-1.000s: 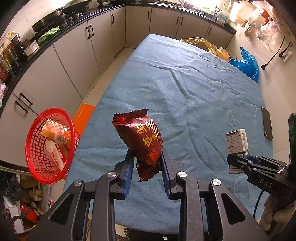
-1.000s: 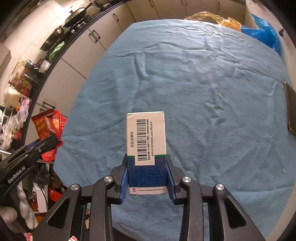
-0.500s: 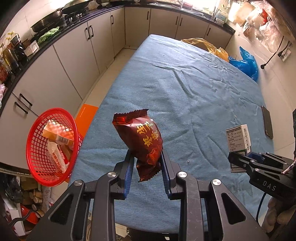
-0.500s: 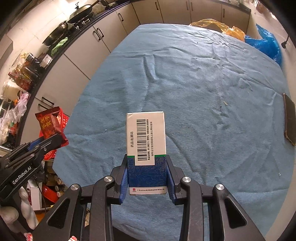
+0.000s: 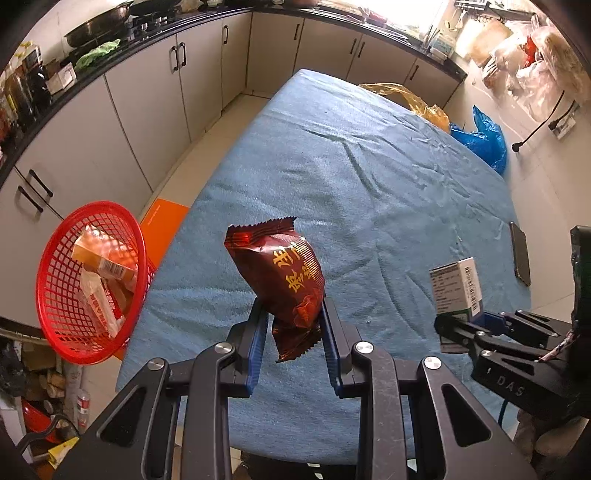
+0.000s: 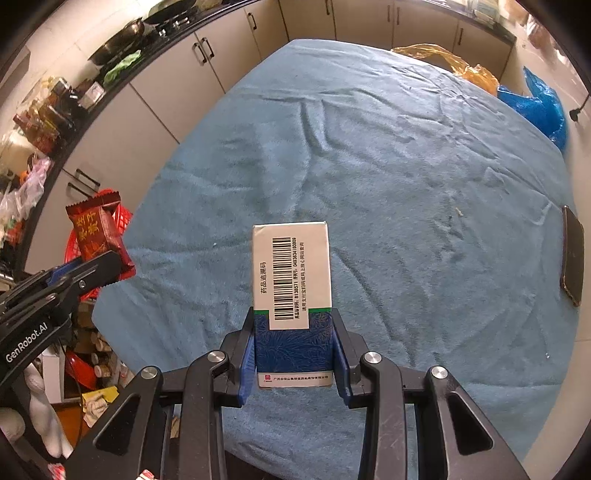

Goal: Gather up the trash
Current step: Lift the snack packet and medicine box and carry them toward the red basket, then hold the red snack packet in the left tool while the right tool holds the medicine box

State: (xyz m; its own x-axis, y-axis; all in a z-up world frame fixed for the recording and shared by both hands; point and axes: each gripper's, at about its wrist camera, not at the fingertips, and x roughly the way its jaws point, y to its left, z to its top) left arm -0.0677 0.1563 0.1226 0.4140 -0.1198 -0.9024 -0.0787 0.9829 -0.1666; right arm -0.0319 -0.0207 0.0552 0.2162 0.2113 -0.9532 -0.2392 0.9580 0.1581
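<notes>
Red basket [image 5: 55, 295] holds wrappers; left fingers [image 5: 258, 328] grip snack packet [image 5: 284, 280], right medicine box [image 6: 291, 280].

We see a kitchen: beige cabinets [image 5: 147, 107] with dark handles wrap two walls under a black countertop [image 5: 92, 70] holding pans [image 5: 96, 33] and bottles. Table with wrinkled blue cloth [image 5: 351, 184] fills the middle. Pale tiled floor [image 5: 207, 162], orange mat [image 5: 166, 218]. Bright window light top right.

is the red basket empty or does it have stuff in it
Not empty: the red basket already holds an orange packet and a white wrapper.
</notes>
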